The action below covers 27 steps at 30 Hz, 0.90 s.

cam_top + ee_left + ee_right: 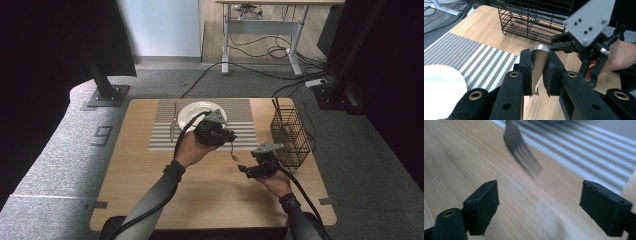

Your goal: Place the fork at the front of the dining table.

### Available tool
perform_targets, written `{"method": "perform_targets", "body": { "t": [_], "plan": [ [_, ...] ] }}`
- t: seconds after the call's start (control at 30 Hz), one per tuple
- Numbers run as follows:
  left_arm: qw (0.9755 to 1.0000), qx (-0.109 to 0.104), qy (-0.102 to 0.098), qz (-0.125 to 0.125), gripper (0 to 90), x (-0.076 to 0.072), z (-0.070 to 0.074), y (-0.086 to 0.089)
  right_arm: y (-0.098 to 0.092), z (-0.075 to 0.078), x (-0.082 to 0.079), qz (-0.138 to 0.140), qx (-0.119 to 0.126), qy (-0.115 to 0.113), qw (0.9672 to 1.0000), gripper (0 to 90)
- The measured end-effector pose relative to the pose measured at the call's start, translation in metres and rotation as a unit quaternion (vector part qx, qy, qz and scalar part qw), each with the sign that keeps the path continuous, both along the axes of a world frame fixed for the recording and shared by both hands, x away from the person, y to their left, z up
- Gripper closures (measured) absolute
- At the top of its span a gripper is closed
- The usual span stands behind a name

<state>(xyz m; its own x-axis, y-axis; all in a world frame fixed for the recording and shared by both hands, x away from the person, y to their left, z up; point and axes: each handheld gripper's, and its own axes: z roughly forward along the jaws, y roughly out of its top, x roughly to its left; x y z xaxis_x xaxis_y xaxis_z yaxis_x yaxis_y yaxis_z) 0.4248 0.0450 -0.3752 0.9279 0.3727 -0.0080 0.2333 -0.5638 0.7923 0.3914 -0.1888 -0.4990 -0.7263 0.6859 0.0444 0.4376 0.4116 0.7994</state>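
Though apart from the fork [539, 62], wire basket [295, 145] with one utensil [515, 21] inside.

Metal fork [234, 150] held by handle above table, tines hanging down near placemat's edge.

surface [150, 185]: light wood with a fine grain, pale tan.
placemat [165, 131]: narrow stripes, grey and white by turns, running across it.
plate [192, 114]: plain white, no pattern.
fork [537, 62]: bare silver-grey metal, with a bright shine on the handle end.
knife [173, 125]: silver-grey metal.
basket [290, 135]: black wire mesh in a square grid.
left gripper [231, 136]: black body with a grey three-cornered plate on top; black fingers [525, 71] with brass-coloured rings.
right gripper [242, 169]: black, grey plate on top; matt black fingers [482, 203].
sleeves [155, 200]: dark grey.
floor [55, 150]: speckled grey carpet.
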Motion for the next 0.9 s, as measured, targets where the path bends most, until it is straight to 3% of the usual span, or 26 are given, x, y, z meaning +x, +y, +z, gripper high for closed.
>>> {"method": "perform_targets", "body": {
  "t": [0.23,0.47,0.57,0.9],
  "plan": [
    [1.0000,0.000,0.001,-0.008,77.9,-0.003,-0.002,0.002,0.012,0.022,0.009,0.022,0.004,-0.019,0.9996,27.1],
    [0.9999,0.001,0.000,-0.016,77.9,-0.004,-0.003,0.002,0.021,0.036,0.016,0.059,0.027,-0.017,0.9978,41.3],
    [0.9998,0.000,0.001,-0.020,77.9,-0.004,-0.003,0.002,0.024,0.041,0.017,0.086,0.019,-0.023,0.9959,52.7],
    [0.9993,0.004,0.002,-0.037,77.9,-0.005,-0.003,0.002,0.028,0.047,0.019,0.129,-0.006,-0.024,0.9914,65.9]
  ]
}}
